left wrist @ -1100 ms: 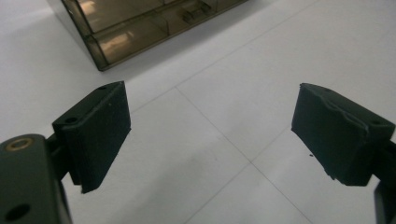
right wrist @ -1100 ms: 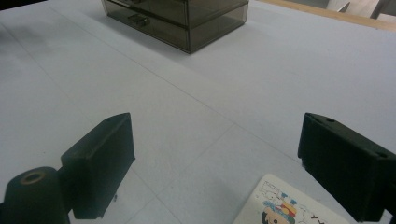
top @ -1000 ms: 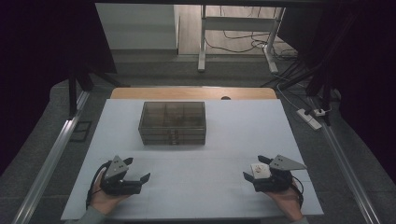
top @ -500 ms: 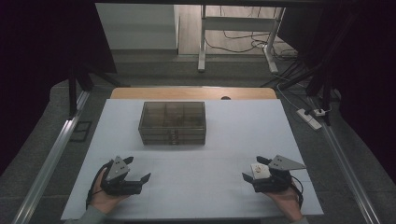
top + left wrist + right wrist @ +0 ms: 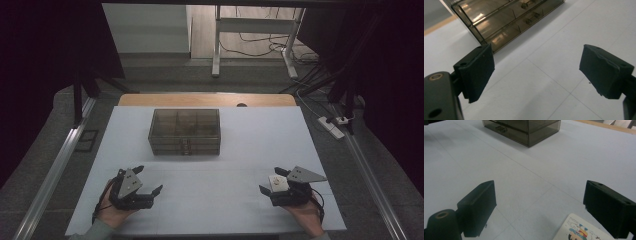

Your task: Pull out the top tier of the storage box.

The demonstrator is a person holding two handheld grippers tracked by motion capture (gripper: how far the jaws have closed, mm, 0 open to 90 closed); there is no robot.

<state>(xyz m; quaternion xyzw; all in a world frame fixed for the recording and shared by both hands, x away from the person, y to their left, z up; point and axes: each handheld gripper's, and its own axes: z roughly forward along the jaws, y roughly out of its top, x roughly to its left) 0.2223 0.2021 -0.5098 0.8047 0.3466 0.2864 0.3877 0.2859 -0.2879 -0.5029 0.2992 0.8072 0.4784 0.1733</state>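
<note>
Start of work: the left gripper (image 5: 146,186) and right gripper (image 5: 274,182) rest near the table's (image 5: 240,145) front corners, jaws spread wide and empty. A small cartoon-printed card (image 5: 580,230) lies just beside the right gripper; the smoked drawer box (image 5: 184,131) stands untouched, drawers seemingly closed, toward the far edge

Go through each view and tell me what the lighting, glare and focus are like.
High view: dim and slightly soft, dark surroundings, the white table evenly lit, faint shadows under both grippers. Left gripper view: bright glare patches on the smoky drawer box, jaws near the lens a little soft, table seams sharp. Right gripper view: even light, the sticker card cut off by the bottom edge.
</note>
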